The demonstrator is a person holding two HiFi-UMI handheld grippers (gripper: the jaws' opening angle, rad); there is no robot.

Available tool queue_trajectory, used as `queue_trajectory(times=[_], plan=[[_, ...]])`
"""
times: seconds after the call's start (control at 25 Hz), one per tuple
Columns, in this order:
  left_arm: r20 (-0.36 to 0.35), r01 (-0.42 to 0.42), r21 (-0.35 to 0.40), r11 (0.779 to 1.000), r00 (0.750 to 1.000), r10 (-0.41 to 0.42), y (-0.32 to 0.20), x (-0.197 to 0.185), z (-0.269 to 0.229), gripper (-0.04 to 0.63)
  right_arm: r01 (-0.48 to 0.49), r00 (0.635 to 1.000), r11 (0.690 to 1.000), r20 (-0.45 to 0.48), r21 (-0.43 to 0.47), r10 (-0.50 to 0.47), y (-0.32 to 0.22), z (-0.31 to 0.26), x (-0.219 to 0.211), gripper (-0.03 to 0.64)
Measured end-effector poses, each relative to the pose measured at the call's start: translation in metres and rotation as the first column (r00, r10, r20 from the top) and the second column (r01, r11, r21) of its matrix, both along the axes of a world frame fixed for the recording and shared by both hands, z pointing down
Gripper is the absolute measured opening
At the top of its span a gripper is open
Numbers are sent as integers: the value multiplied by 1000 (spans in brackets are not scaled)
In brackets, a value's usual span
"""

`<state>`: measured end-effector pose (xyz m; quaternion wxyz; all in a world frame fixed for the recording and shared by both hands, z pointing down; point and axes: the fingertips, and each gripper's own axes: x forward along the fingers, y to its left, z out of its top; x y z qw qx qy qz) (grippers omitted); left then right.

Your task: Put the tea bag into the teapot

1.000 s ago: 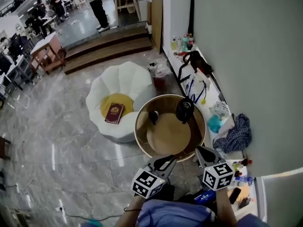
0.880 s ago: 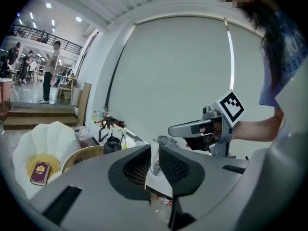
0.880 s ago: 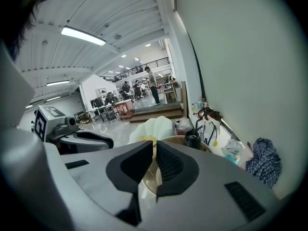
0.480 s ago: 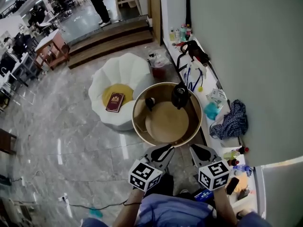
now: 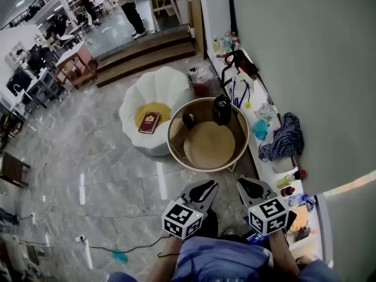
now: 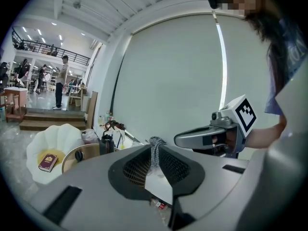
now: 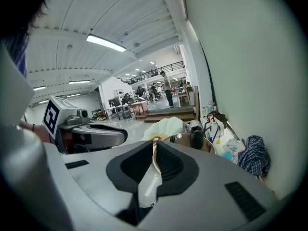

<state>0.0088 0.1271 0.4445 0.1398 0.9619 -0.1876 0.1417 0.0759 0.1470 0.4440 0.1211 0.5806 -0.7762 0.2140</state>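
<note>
A black teapot [image 5: 221, 109] stands at the far edge of a round wooden table [image 5: 176, 151], with a small black object [image 5: 188, 120] to its left. No tea bag shows in any view. My left gripper [image 5: 202, 191] and right gripper [image 5: 249, 188] are held side by side near my body, well short of the table. Both have their jaws drawn together and nothing shows between them. The left gripper view shows the teapot [image 6: 106, 143] far off at the left. The right gripper view has the teapot [image 7: 196, 137] just right of its jaw tips.
A white shell-shaped seat [image 5: 154, 98] with a yellow cushion and a red book [image 5: 148, 122] stands left of the table. A cluttered white ledge [image 5: 265, 157] runs along the wall at the right, with a plaid cloth [image 5: 282, 138]. A cable lies on the marble floor [image 5: 88, 175].
The table and teapot now sit farther from me and higher in the head view. Both grippers stay side by side, jaws unchanged.
</note>
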Motion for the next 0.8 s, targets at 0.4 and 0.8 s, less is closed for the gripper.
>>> queue_trajectory(times=[0.4,0.8], plan=[[-4,22,29,999,1000,-22,85,-16,-3,43,59,998,998,-15,29,-58,73,-4,-25,35],[-1,57,57,997,998,-57,123,-42,-12,44,88,995,995,-41,49,-86,104,-13,-45,28]])
